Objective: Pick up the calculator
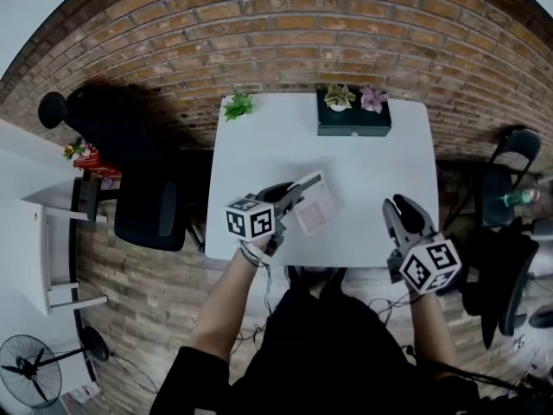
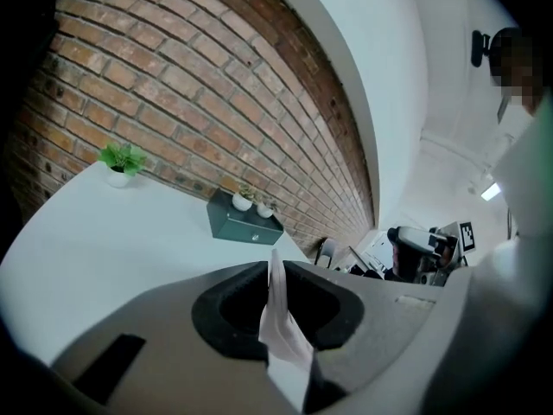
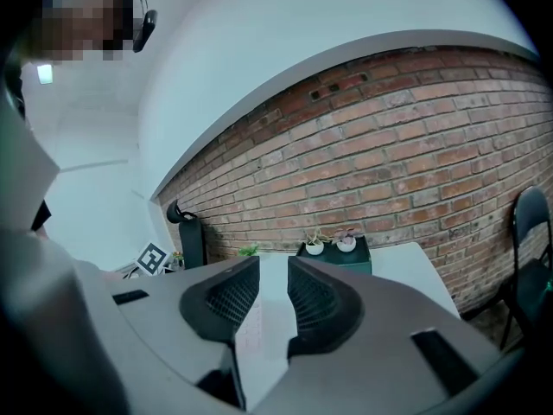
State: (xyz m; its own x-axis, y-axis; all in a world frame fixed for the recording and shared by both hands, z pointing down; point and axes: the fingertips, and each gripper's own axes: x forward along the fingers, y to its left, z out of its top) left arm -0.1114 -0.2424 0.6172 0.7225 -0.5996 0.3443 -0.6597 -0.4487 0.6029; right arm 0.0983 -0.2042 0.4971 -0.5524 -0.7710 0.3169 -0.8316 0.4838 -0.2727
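Note:
The calculator [image 1: 314,207], flat and pale pink-white, is lifted off the white table [image 1: 380,162] near its front edge. My left gripper [image 1: 298,188] is shut on the calculator's left end. In the left gripper view the calculator [image 2: 278,314] shows edge-on as a thin white slab pinched between the dark pads. My right gripper [image 1: 403,212] hovers over the table's front right corner, open, with nothing in it. In the right gripper view, the gap between my right gripper's [image 3: 275,294] jaws shows the calculator [image 3: 249,334] farther off.
A dark green box [image 1: 352,118] with two small potted plants stands at the table's back edge, and a small green plant [image 1: 238,105] at the back left corner. A black office chair [image 1: 147,204] is left of the table, another chair [image 1: 511,158] right. A brick wall lies behind.

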